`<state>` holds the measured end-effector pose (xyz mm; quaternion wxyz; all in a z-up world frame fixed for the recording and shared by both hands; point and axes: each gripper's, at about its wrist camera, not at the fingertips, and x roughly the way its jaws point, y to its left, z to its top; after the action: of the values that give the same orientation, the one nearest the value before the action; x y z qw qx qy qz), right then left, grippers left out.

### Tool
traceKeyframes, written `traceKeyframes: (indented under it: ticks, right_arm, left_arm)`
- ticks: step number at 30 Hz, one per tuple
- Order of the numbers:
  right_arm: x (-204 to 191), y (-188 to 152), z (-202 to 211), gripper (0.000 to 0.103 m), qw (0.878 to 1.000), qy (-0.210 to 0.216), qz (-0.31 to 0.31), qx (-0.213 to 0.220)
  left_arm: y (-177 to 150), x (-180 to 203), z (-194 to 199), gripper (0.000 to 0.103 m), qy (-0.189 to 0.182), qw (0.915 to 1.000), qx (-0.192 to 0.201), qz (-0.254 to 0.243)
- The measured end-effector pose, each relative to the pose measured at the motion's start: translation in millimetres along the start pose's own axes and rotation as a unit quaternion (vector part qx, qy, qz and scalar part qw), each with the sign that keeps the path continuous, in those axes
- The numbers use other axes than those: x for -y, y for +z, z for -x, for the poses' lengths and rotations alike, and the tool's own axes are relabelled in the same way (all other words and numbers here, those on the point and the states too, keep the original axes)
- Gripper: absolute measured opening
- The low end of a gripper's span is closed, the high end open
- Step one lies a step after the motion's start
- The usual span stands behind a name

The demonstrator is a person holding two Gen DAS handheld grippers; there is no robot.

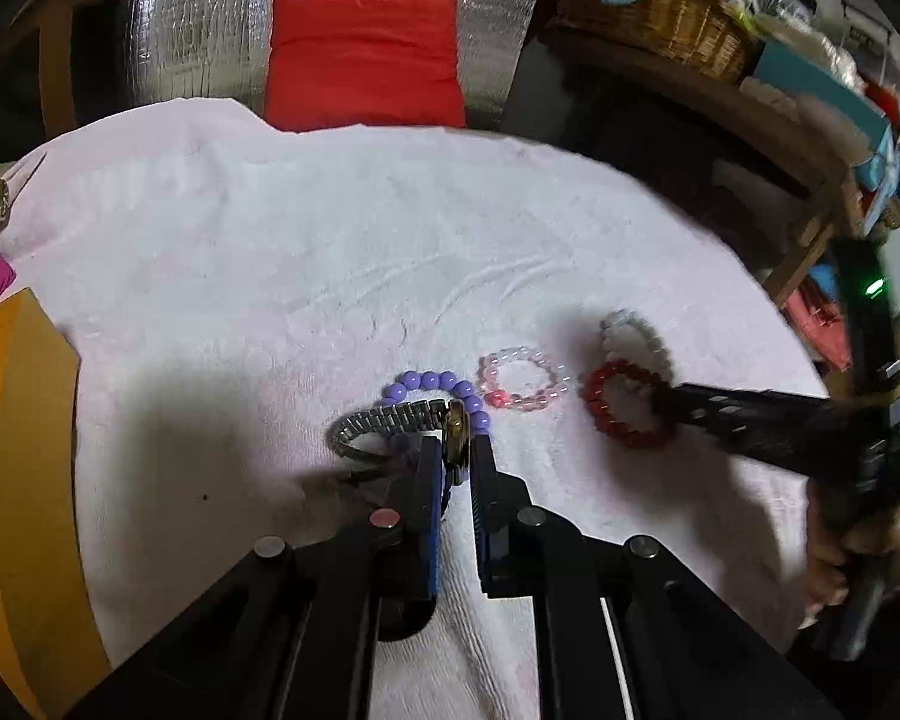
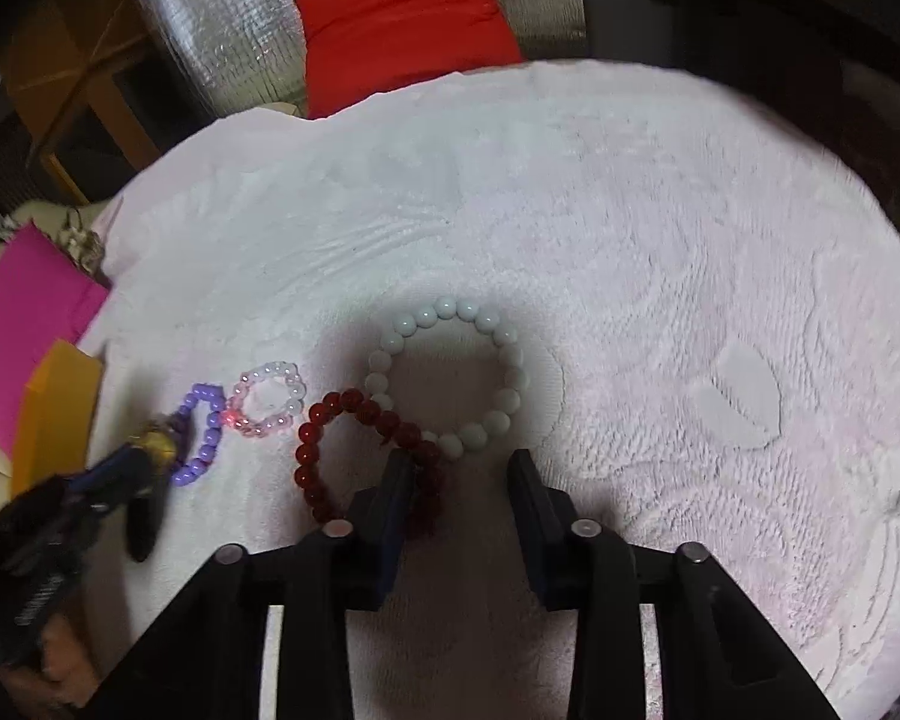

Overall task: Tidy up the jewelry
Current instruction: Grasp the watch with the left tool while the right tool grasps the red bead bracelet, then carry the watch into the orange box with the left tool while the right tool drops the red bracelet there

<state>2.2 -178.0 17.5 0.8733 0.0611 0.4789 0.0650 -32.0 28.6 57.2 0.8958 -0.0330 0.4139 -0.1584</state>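
Note:
My left gripper (image 1: 455, 450) is shut on a metal-band wristwatch (image 1: 390, 423), holding its gold case over a purple bead bracelet (image 1: 444, 387). A pink clear bead bracelet (image 1: 522, 378) lies to the right of it, then a dark red bead bracelet (image 1: 621, 405) and a white bead bracelet (image 1: 636, 336). My right gripper (image 2: 461, 468) is open just in front of the white bracelet (image 2: 450, 375); its left finger rests over the red bracelet (image 2: 354, 438). The purple bracelet (image 2: 201, 438), pink bracelet (image 2: 267, 399) and watch (image 2: 159, 444) show at the left of the right wrist view.
All lie on a white towel (image 1: 330, 240). An orange box (image 1: 24, 480) and a magenta one (image 2: 18, 312) stand at the left edge. A red cushion (image 1: 366, 60) sits behind the table, wicker baskets and shelves (image 1: 678, 12) at the far right.

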Motion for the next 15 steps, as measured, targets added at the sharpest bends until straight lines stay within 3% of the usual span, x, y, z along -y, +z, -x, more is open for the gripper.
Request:
traceKeyframes:
  ticks: [2,5,10,15]
  right_arm:
    - [-12.9,-3.6,0.0,0.011,0.999,-0.031,0.031,0.011]
    - [-21.7,-6.7,3.6,0.010,0.997,-0.053,0.054,0.025]
    - [-6.8,-2.8,24.0,0.010,0.999,-0.005,0.025,0.042]
    - [12.1,2.5,40.5,0.010,0.996,0.068,-0.014,0.052]
  left_arm:
    - [-0.6,0.3,13.2,0.009,-0.006,0.9999,0.015,-0.003]
    - [1.3,-1.6,30.4,0.009,-0.020,0.9989,0.042,-0.001]
    - [4.0,-12.4,60.2,0.009,-0.041,0.9944,0.097,0.006]
    - [3.4,-20.1,68.5,0.009,-0.041,0.9921,0.118,0.012]
